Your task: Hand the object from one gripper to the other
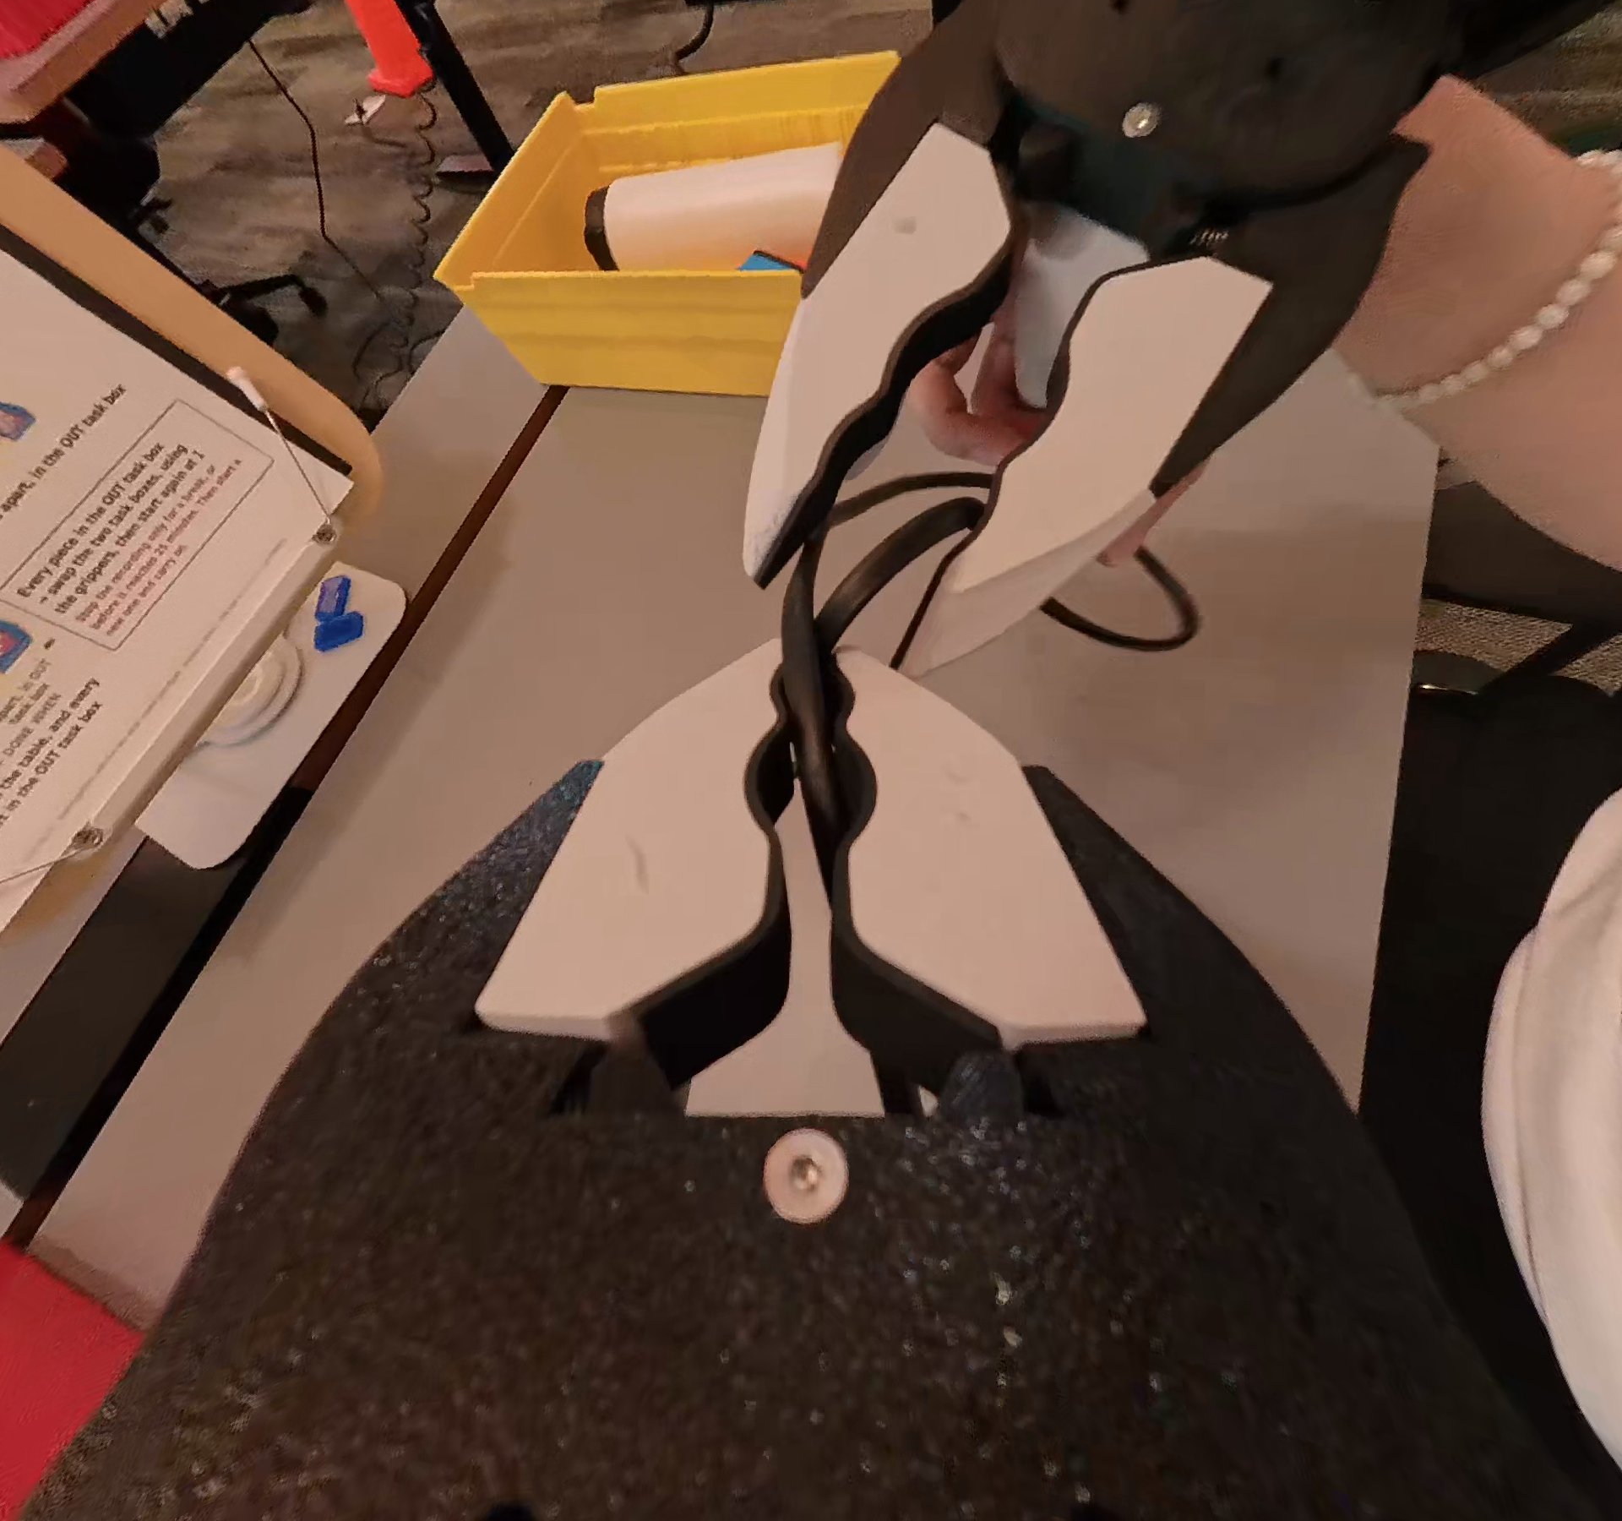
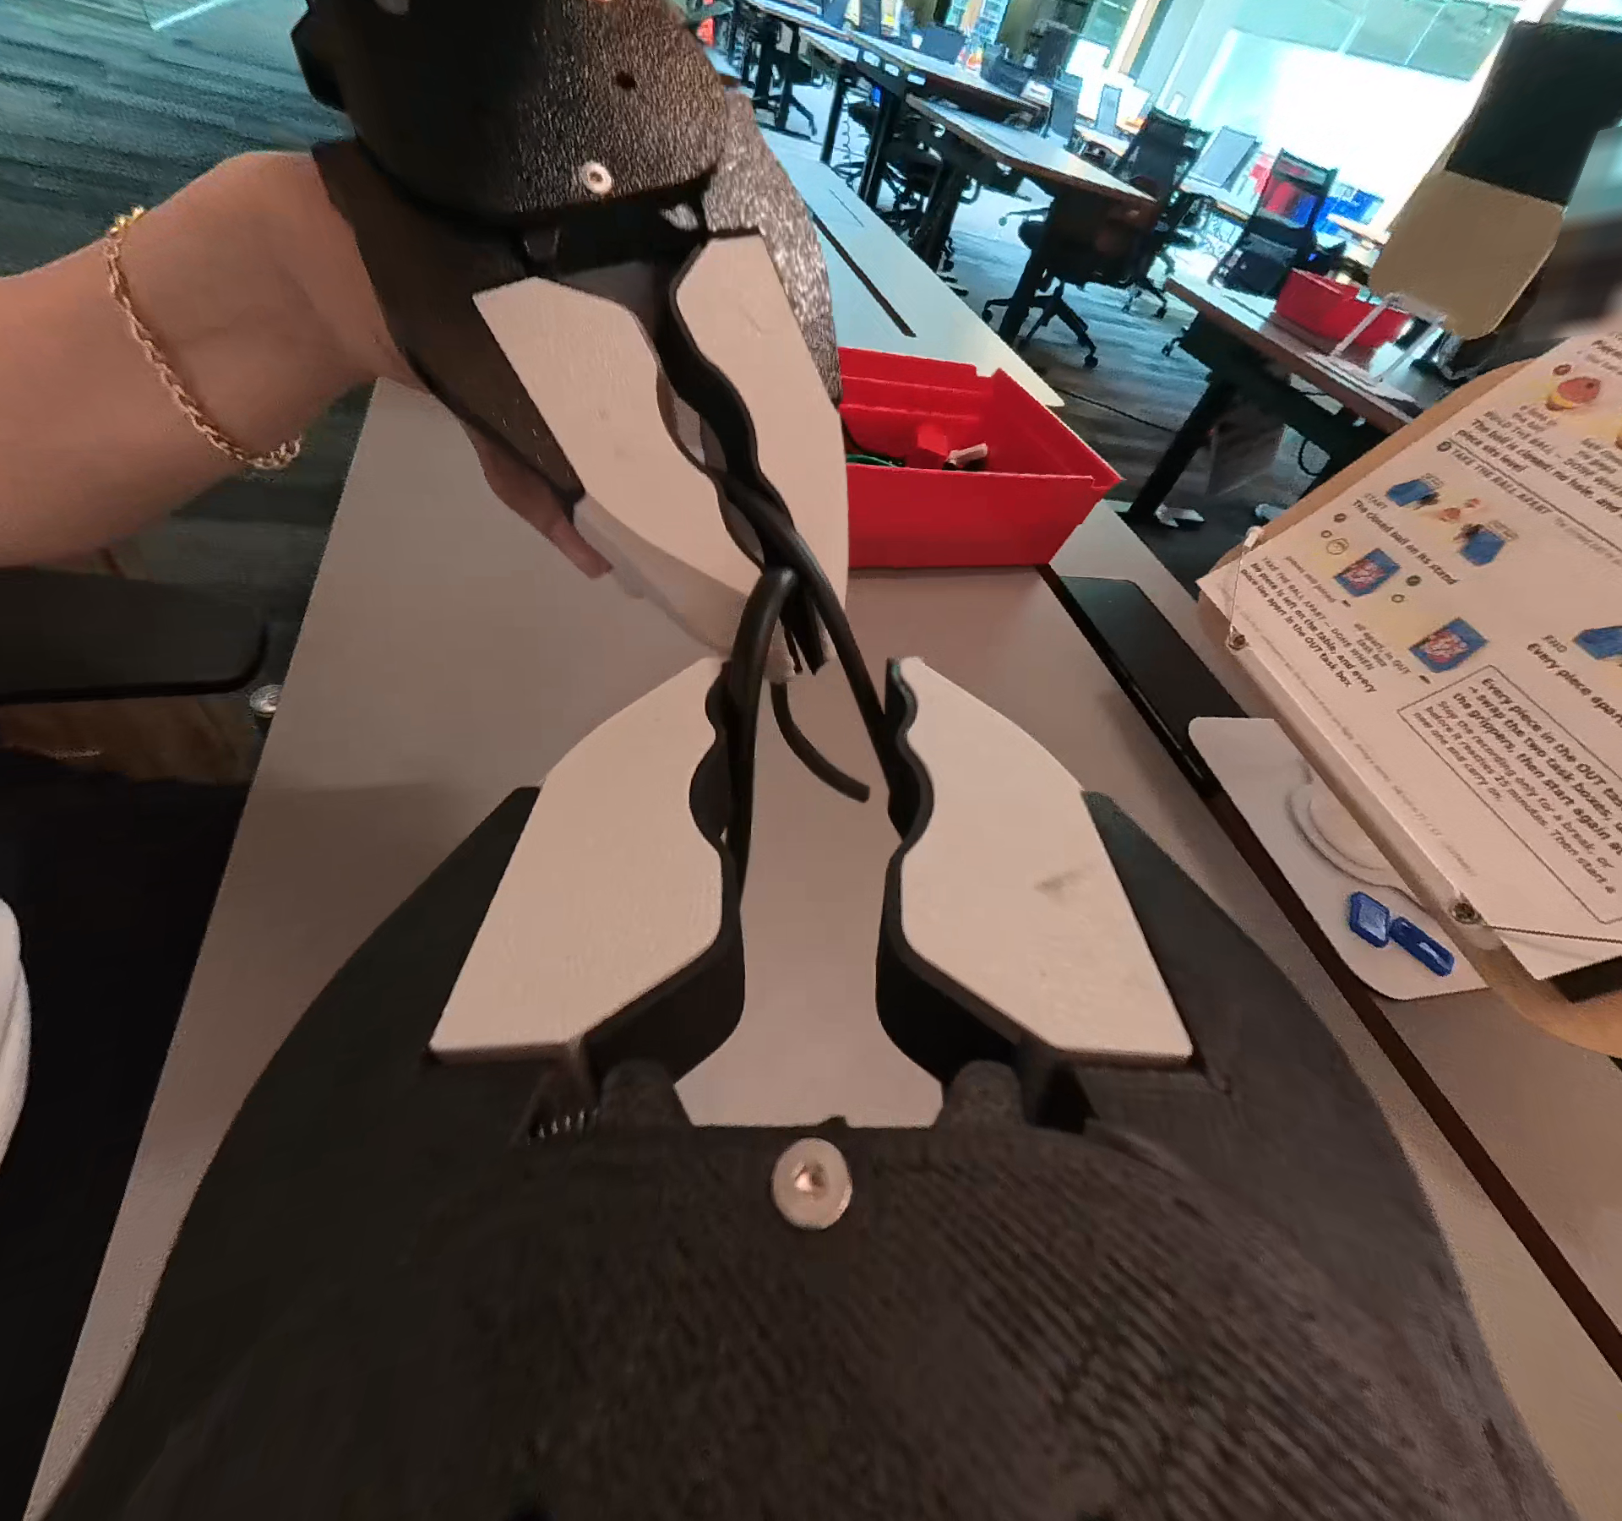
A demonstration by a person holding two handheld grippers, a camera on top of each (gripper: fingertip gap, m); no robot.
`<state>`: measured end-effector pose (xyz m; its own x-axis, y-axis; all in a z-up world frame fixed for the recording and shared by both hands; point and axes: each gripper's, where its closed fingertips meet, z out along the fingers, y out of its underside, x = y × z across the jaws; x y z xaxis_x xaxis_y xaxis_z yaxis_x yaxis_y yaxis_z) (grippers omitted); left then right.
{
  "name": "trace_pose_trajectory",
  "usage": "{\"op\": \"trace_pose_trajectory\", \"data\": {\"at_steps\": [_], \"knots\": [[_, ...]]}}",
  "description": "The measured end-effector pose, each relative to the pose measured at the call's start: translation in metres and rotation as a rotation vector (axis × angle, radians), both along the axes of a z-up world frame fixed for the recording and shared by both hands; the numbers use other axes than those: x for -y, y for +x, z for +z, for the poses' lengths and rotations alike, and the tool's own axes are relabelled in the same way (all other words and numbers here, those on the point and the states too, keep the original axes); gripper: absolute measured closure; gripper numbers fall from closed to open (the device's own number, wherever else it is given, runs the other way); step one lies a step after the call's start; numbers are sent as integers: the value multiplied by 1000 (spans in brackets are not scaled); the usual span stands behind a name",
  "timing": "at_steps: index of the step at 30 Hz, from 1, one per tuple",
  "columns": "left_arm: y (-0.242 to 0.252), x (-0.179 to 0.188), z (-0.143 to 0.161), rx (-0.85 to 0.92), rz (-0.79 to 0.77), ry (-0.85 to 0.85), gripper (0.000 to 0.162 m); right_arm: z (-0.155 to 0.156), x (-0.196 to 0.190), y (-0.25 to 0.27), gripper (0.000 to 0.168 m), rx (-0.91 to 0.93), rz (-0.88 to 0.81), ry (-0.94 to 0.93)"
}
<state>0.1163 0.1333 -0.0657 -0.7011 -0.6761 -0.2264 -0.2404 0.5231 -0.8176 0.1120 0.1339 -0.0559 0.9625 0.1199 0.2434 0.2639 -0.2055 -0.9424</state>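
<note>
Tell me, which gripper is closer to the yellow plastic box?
Right. The right gripper hangs open just in front of the yellow plastic box; the left gripper clamps the black cord farther back.

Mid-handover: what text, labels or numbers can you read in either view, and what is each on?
I do not copy out writing; these things bear it:
Sheet: printed paragraphs with small pictures.
Left gripper: pale lettering at its top, cut off by the frame.
Yellow bin, red bin, cable: no writing visible.
</note>
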Motion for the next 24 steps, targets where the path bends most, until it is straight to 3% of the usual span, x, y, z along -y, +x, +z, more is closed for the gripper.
{"op": "trace_pose_trajectory", "data": {"at_steps": [4, 12, 18, 24], "knots": [[-2, 5, 7, 15, -33, -15, 159, -6, 8, 6, 140, 22, -6, -31], [-11, 18, 16, 100, -141, 45, 159, -3, 12, 2, 119, -68, 86, 8], [-13, 12, 19, 120, -151, 39, 159, -3, 13, -1, 164, -80, 129, 7], [-9, 3, 22, 123, -97, -68, 159, 0, 12, -6, 165, -33, 124, 17]]}}
